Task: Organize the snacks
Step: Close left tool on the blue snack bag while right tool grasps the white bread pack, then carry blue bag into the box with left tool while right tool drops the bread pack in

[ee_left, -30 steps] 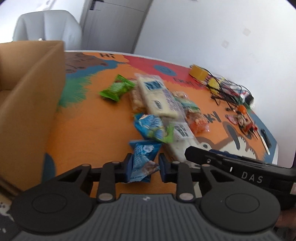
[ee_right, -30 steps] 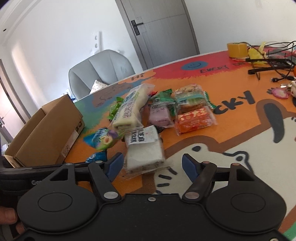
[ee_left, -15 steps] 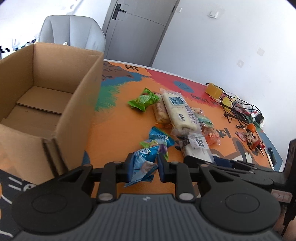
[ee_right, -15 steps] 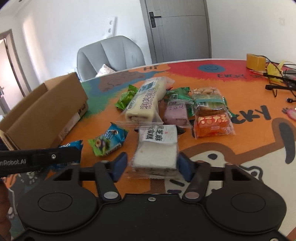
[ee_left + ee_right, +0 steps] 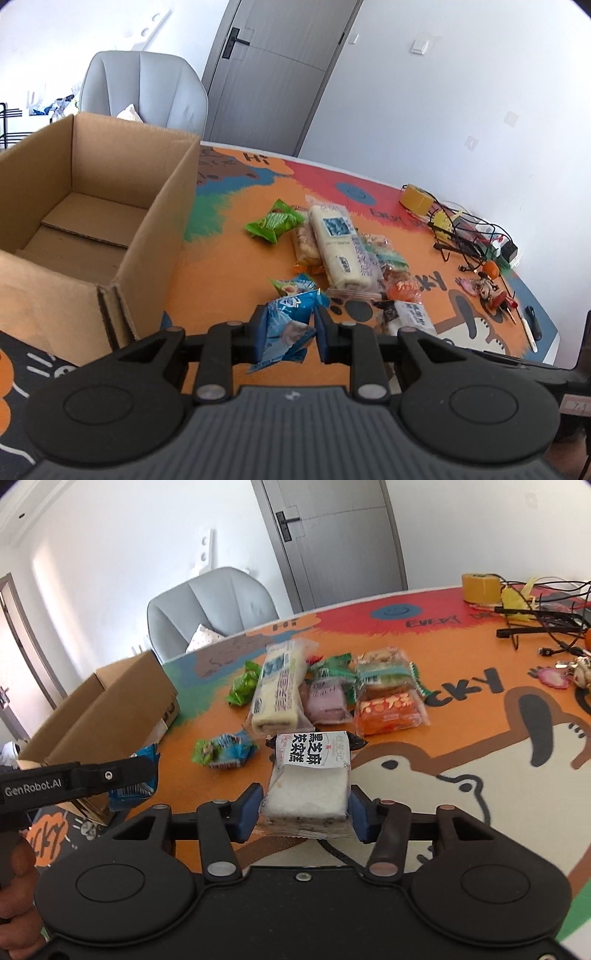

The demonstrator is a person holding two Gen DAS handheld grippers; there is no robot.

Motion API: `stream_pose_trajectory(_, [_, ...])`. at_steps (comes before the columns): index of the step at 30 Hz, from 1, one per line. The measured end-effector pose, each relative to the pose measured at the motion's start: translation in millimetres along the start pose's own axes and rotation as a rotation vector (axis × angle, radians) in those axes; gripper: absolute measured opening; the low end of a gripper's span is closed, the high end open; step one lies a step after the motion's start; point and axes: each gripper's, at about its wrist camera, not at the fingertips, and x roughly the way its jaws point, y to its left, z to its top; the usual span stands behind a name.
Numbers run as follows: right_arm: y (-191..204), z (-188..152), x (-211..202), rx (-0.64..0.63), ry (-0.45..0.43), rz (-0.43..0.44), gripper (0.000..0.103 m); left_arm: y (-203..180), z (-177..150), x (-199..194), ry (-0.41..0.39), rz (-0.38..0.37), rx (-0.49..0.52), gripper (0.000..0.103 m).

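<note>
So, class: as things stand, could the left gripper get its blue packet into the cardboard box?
Probably yes. The left gripper grips the blue packet, and the cardboard box stands beside it, top open, nothing between.

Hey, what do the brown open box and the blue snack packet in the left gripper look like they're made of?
Brown open box: corrugated cardboard, matte; a layered cut edge shows at its near corner. Blue snack packet: looks like thin glossy plastic film, crinkled where the left gripper pinches it.

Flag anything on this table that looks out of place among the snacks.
Nothing is spilled or torn. The odd part is the far corner of the table: a tangle of cables, a tape roll and small trinkets sit there, none of them snacks.
</note>
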Motion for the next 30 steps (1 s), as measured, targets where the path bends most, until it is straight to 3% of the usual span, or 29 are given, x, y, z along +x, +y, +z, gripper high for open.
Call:
stream_pose_trajectory(20, [36,32,-26,-0.002,-0.092,0.077,0.050,-5,42,-45,-0.078,0.026,0.065,0.026])
stream_pose_trajectory(30, [72,46,-24,-0.034,-0.124,0.138,0.050,15,55,-67,-0.124,0.069,0.059,0.026])
